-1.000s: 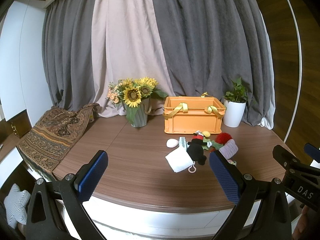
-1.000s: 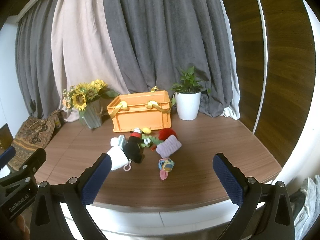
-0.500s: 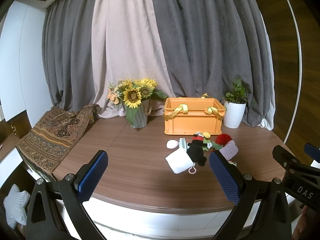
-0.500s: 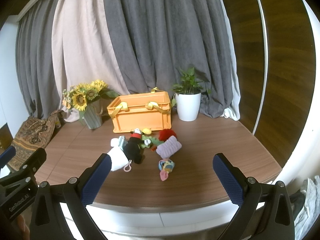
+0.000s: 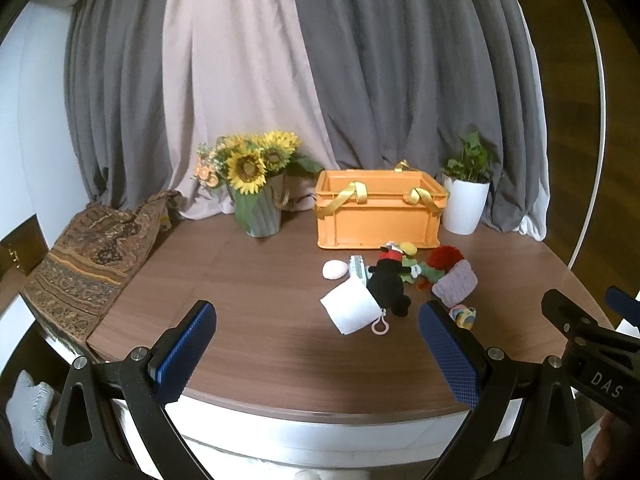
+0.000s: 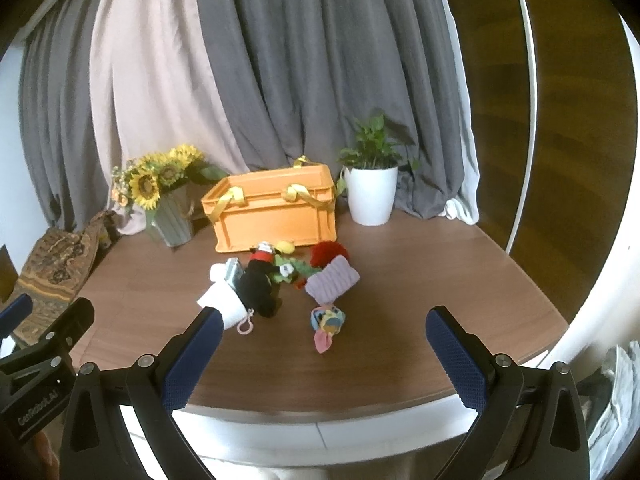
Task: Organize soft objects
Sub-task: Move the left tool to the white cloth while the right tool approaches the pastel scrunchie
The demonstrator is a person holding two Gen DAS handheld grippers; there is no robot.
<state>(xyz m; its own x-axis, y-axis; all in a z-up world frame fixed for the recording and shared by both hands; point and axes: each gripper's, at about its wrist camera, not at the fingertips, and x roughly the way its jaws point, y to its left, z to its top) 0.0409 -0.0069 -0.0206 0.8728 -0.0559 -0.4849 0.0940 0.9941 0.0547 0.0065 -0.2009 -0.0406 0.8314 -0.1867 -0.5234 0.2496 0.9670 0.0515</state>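
My left gripper (image 5: 316,344) and right gripper (image 6: 324,348) hang wide apart, gripping nothing, at the table (image 5: 256,328) edge. Beyond, the soft toys (image 6: 280,280) lie heaped before the orange crate (image 6: 276,216).

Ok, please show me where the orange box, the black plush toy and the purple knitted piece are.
orange box (image 5: 380,224), left wrist view, on its front wall.
black plush toy (image 6: 258,286), right wrist view, on its body.
purple knitted piece (image 6: 332,280), right wrist view, on its ribbed top.
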